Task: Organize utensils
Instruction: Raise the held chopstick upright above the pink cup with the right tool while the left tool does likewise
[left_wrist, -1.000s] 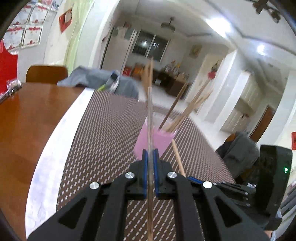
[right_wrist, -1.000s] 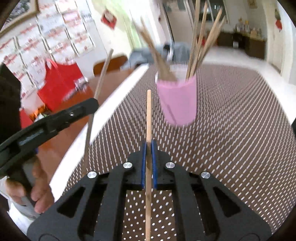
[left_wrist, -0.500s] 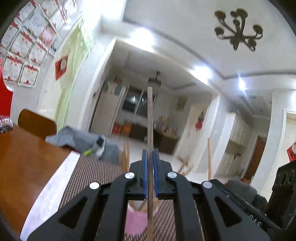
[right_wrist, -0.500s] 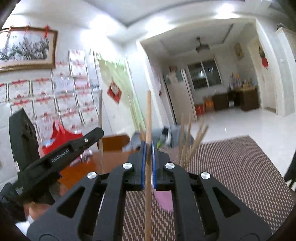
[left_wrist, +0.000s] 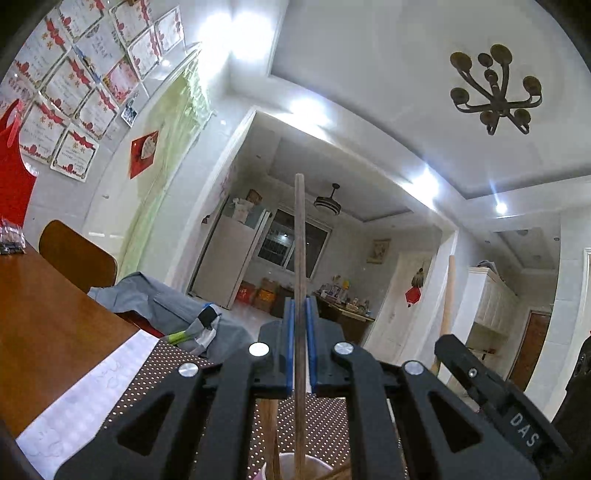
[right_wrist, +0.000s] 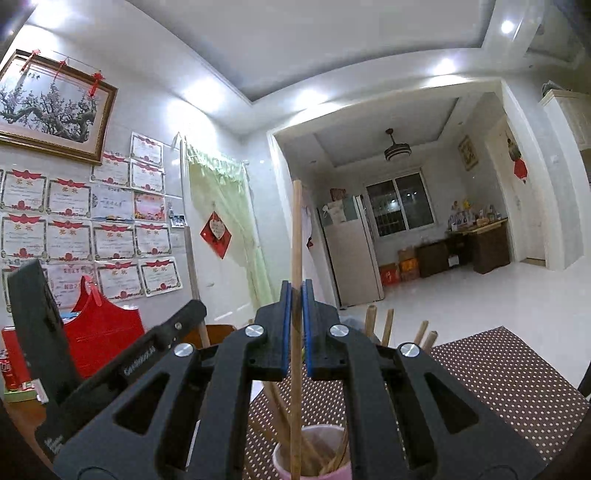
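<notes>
In the left wrist view, the left gripper (left_wrist: 300, 317) sits at centre frame, its blue-lined jaws pressed together on a dark wooden chopstick (left_wrist: 299, 258) that stands upright, its top reaching up against the far room and its lower end running down to the rim of the pink cup (left_wrist: 291, 469) at the bottom edge. Other sticks show inside that cup, partly hidden by the black gripper frame. The cup stands on a brown dotted mat (left_wrist: 173, 365), which covers a wooden table (left_wrist: 48, 332) in the lower left; a grey cloth bundle (left_wrist: 159, 306) lies at the far end of the mat, beside a wooden chair back (left_wrist: 74, 254). At the lower right of this view the other gripper's black body intrudes, with a pale stick rising behind it. In the right wrist view, the right gripper (right_wrist: 294, 317) is likewise clamped tight on a lighter chopstick (right_wrist: 296, 240), upright at centre frame, its lower end dipping into the pink cup (right_wrist: 314, 469) at bottom centre, where several more sticks lean against the rim and fan out to the right. The left gripper's black arm crosses the lower left of this view, in front of a red bag (right_wrist: 103, 332) under the wall of certificates (right_wrist: 92, 229).
</notes>
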